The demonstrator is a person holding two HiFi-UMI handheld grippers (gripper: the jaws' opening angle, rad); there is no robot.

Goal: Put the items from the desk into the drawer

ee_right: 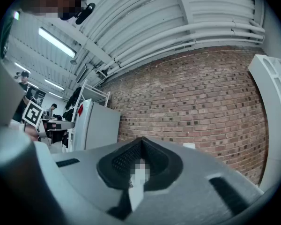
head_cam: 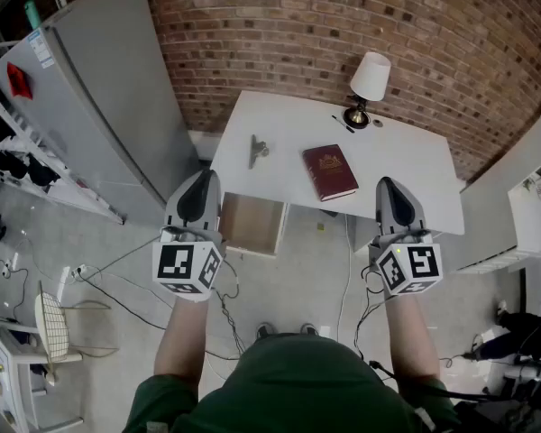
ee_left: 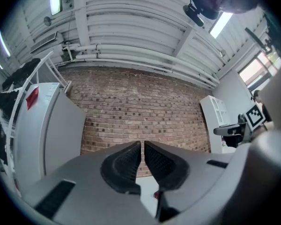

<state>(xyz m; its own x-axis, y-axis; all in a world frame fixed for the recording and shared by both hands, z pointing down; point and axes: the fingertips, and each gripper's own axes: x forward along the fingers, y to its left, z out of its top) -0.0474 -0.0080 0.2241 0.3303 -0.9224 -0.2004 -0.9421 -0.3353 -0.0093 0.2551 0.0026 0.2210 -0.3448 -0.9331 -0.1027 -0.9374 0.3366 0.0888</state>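
A dark red book (head_cam: 330,171) lies on the white desk (head_cam: 406,170), right of the middle. A small metal clip (head_cam: 256,150) rests near the desk's left side, and a black pen (head_cam: 343,124) lies by the lamp base. Below the desk's left front edge a wooden drawer (head_cam: 252,225) stands pulled out. My left gripper (head_cam: 202,179) hovers just left of the drawer, its pads a thin slit apart with nothing between them (ee_left: 143,144). My right gripper (head_cam: 387,184) hangs over the desk's front right part, shut and empty (ee_right: 141,139).
A table lamp (head_cam: 368,84) with a white shade stands at the desk's back edge against the brick wall. A tall grey fridge (head_cam: 99,97) is at the left, a white shelf unit (head_cam: 532,206) at the right. Cables (head_cam: 117,278) trail over the floor.
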